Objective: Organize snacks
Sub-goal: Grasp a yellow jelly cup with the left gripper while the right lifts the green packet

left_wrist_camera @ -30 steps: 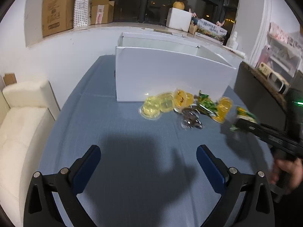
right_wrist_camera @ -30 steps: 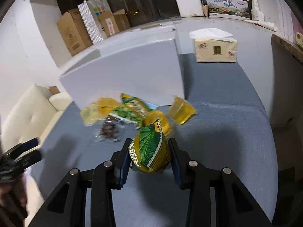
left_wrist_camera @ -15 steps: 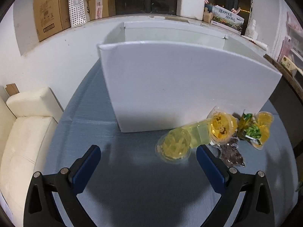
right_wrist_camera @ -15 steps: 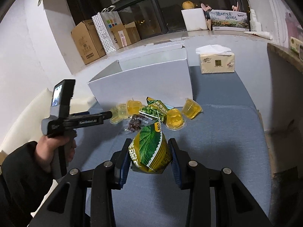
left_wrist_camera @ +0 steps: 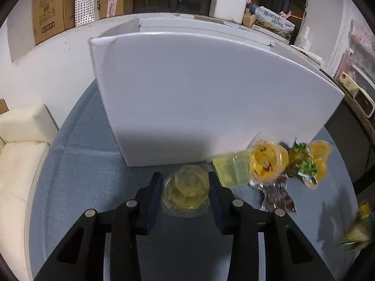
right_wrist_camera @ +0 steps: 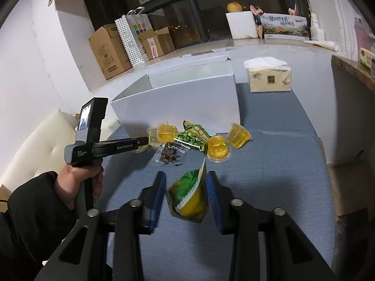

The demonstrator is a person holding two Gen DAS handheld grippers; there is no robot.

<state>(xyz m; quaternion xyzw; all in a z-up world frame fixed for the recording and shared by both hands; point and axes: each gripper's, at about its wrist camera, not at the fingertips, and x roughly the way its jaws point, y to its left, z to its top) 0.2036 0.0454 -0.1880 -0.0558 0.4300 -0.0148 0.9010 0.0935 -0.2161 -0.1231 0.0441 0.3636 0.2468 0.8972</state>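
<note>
left gripper (left_wrist_camera: 185, 188) straddles pale jelly cup (left_wrist_camera: 186, 193) near white box (left_wrist_camera: 199, 98), contact unclear | cup light, slick, squashable: take sidewalls | right gripper (right_wrist_camera: 186, 193) loosely around soft green-yellow pouch (right_wrist_camera: 191, 195)

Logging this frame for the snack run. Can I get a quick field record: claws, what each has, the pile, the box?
left claw: closed around pale jelly cup on the blue table
right claw: gripping green-yellow snack packet, raised off the table
snack pile: orange jelly cups, green packets, dark clear-wrapped snack, at the box foot
white box: behind the pile; inside not visible
tissue box: right of the white box
</note>
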